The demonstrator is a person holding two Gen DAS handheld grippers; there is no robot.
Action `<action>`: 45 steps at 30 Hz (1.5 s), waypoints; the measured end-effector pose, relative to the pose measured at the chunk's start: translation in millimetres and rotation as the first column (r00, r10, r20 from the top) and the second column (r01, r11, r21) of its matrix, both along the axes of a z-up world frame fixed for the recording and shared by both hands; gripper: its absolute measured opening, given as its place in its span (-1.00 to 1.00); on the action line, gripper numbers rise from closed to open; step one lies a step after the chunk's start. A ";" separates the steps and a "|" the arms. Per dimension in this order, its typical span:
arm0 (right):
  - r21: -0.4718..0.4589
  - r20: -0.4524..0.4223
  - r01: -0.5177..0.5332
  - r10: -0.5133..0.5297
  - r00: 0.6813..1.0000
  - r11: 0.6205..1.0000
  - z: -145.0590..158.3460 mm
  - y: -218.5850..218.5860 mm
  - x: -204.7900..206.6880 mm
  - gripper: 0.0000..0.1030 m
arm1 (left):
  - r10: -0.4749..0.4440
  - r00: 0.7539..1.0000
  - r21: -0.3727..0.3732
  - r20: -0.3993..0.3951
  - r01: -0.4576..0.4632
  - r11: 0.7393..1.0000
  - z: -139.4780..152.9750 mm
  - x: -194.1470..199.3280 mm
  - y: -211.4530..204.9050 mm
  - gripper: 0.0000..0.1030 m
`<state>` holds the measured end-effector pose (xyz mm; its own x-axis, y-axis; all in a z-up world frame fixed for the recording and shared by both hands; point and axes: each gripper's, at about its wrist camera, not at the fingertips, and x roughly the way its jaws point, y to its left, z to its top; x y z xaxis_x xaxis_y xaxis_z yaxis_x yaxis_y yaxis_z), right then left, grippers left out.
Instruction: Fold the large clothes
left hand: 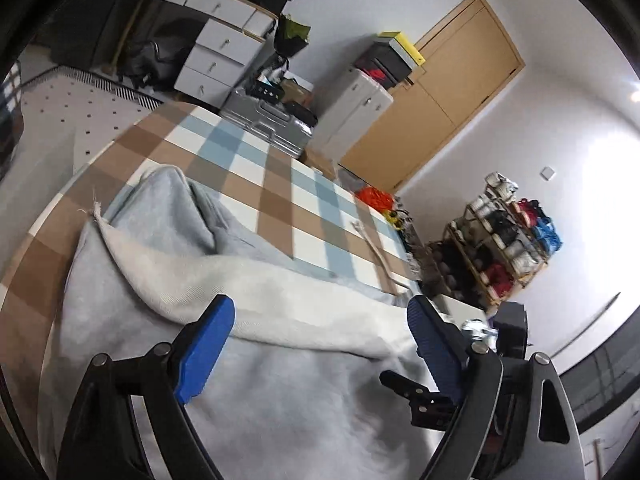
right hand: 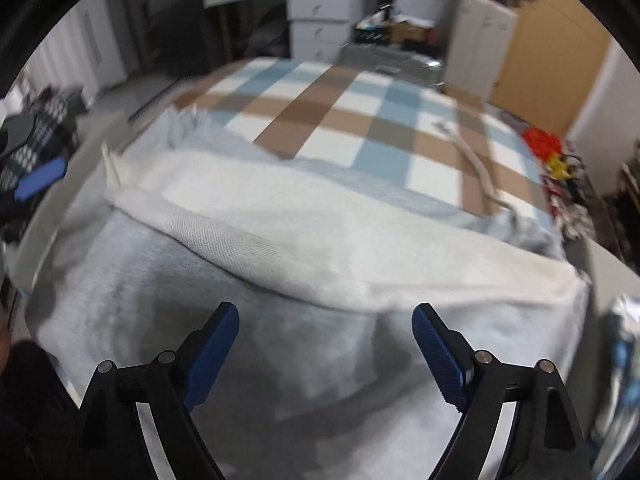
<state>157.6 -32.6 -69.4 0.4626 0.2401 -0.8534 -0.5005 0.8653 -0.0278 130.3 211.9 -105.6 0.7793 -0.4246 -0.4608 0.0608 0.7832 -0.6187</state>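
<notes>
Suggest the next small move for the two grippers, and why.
Probably lower both onto the cream folded-over edge and pinch it. The left gripper and right gripper are both open over the grey garment, holding nothing, and that edge runs across just ahead of their fingertips.

Soft indoor light; white glare washed out the left view's right wall. Right view was motion-blurred; edges curved.

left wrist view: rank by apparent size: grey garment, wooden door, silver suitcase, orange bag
1. Light grey fleece garment, inflated by nearness to the camera.
2. Tan wooden door.
3. Silver ribbed suitcase.
4. Orange bag at the bed's far edge.
</notes>
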 end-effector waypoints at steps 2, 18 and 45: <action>-0.028 -0.010 -0.014 0.014 1.000 1.000 -8.2 5.8 10.2 0.59 | -0.016 0.999 0.026 -0.032 0.017 1.000 -10.7 1.5 3.4 0.65; 0.018 0.071 0.021 -0.022 0.997 1.000 30.1 40.8 100.4 -1.00 | -0.004 0.989 -0.038 -0.150 -0.002 0.999 -21.1 -2.7 30.4 0.65; 0.026 -0.055 0.104 -0.102 0.993 0.994 -19.3 -38.1 112.0 -1.00 | -0.055 0.975 0.015 -0.217 0.060 0.998 -35.2 4.5 18.1 0.65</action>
